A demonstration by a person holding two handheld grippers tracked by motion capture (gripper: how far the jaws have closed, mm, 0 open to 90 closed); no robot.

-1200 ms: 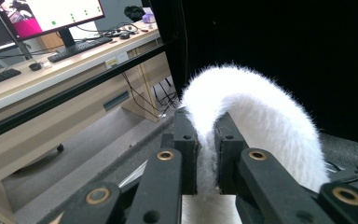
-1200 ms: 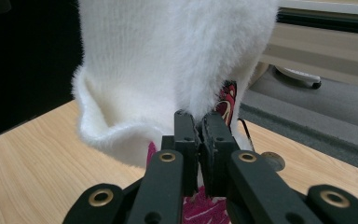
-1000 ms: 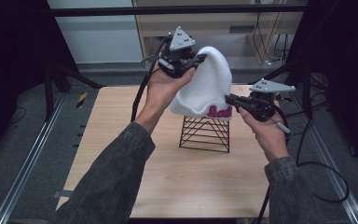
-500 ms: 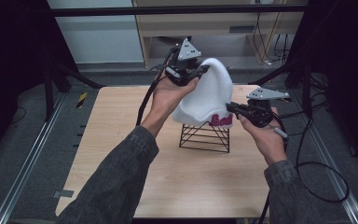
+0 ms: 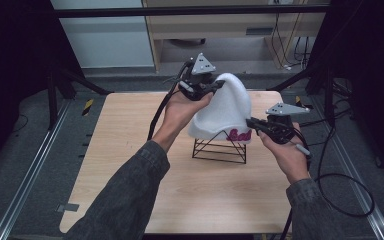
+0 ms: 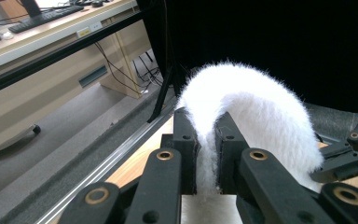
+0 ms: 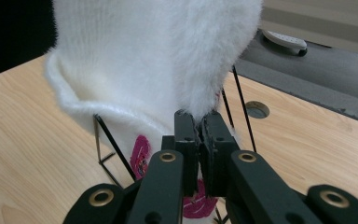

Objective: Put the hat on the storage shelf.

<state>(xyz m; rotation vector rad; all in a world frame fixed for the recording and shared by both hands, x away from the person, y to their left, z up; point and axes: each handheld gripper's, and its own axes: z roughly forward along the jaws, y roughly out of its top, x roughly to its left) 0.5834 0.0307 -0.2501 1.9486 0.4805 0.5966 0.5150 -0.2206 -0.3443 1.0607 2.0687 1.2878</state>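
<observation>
Left gripper [image 5: 219, 86] and right gripper [image 5: 252, 122] both clamping a fluffy white knitted hat with pink lettering [image 5: 225, 107], hanging between them over a black wire stand [image 5: 219, 149]; below, pale wooden tabletop [image 5: 130, 150], grey carpeted floor [image 5: 30, 150] beyond.

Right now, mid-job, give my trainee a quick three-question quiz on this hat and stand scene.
1. True or false: the left gripper is shut on the white fuzzy hat.
2. What lies under the hat? A) black wire stand B) wooden box C) glass jar
3. Fill in: the right gripper pinches the hat near its ____ lettering.

Key:
1. True; the pads squeeze the fabric.
2. A; it stands on the wooden table.
3. Pink.
</observation>
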